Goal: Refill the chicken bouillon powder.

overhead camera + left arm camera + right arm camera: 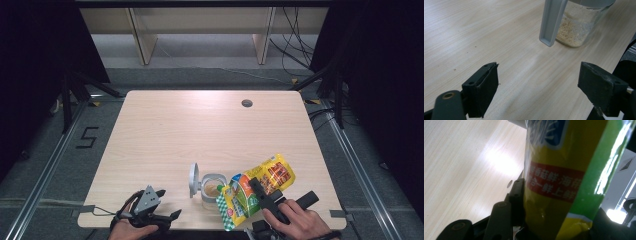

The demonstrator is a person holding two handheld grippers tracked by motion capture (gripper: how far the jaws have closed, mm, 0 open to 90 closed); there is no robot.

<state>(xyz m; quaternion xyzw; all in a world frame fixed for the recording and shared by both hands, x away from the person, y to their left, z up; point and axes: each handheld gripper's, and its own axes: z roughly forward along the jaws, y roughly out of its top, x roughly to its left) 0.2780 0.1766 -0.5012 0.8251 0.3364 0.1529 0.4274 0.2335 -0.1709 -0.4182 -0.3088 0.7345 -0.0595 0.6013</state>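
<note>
The bag (pixel 257 187), a glossy yellow and green packet of printed film, hangs tilted over the near right part of the desk (pixel 200 130), its lower corner just above the open jar (pixel 212 190). It looks light and soft, likely to crumple and sag wherever it is not supported, and the shiny film could slip under a weak pinch; a hold across the flat middle of the packet, away from the pouring corner, seems the safest place to take it. The right tool (pixel 265 196) has it exactly there: in the right gripper view its black jaws press on both faces of the packet (pixel 559 170), clamped at a middling width. The jar is clear with a grey rim, holds some pale crumbly powder at the bottom (pixel 574 30), and its hinged lid (pixel 193 179) stands open on the left side. It looks stiff but easy to tip if the bag bumps it. The left tool (pixel 150 212) rests near the front edge of the desk, left of the jar, its jaws wide apart with bare wood between them, touching nothing.
</note>
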